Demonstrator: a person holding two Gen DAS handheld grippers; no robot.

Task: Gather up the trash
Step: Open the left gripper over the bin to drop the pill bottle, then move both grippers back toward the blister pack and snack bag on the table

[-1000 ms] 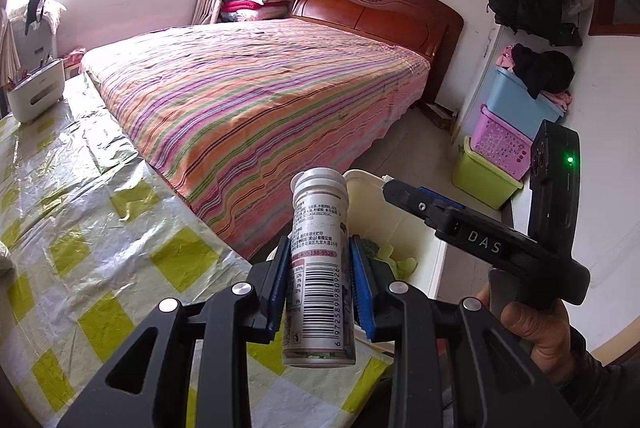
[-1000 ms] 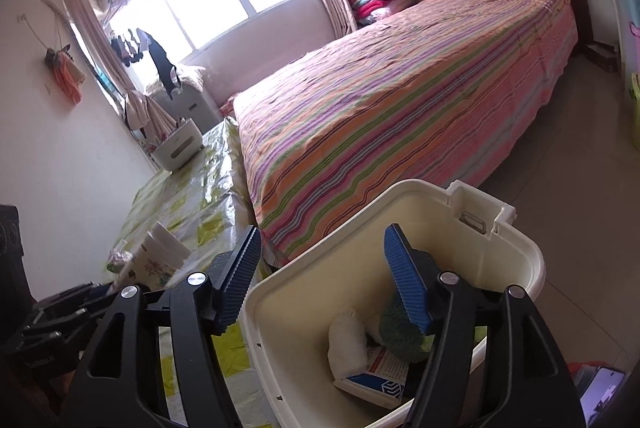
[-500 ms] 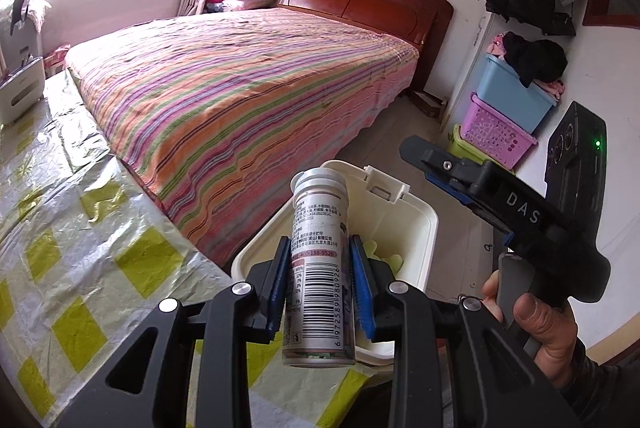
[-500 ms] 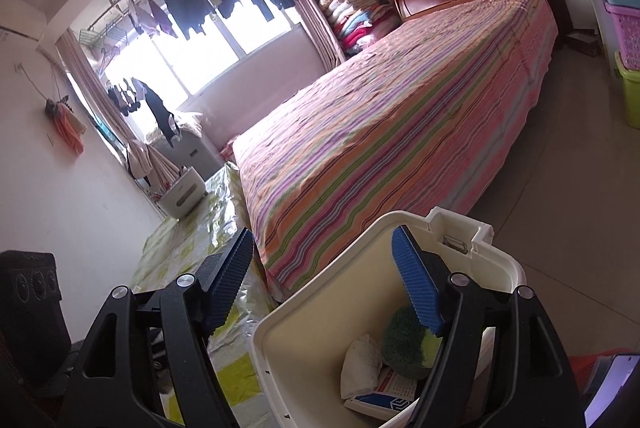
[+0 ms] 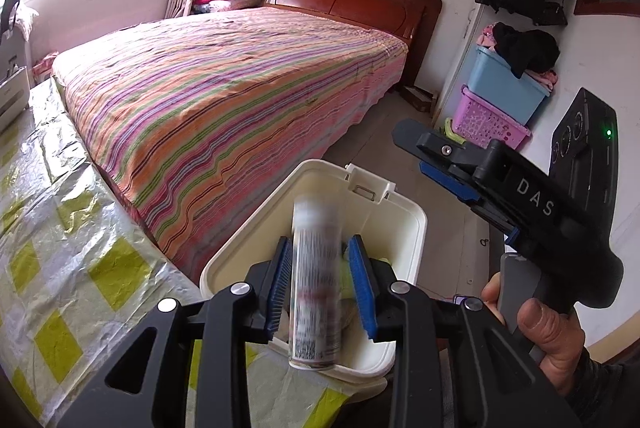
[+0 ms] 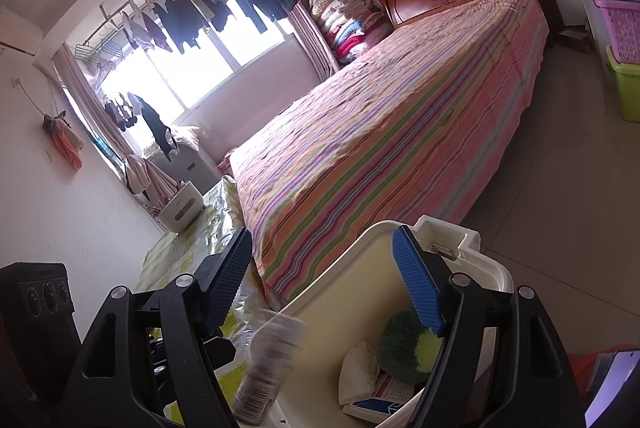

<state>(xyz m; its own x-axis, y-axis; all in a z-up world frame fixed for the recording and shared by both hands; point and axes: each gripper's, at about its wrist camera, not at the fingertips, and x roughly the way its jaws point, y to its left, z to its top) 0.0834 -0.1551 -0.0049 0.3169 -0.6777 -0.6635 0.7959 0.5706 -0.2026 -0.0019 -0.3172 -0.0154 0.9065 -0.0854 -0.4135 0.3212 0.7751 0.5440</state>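
While the left tongs (image 5: pixel 320 282) are opening and the blurred bottle (image 5: pixel 316 280) slips free between their pads over the white bin (image 5: pixel 404 224) beside the surface's edge, they should be kept centred above it, with the right tongs (image 6: pixel 324 280) held apart and empty

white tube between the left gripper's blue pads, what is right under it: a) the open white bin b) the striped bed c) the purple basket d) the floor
a: in the left wrist view the blurred white tube sits between the opening pads of the left gripper, directly over the open white bin, which already holds trash.
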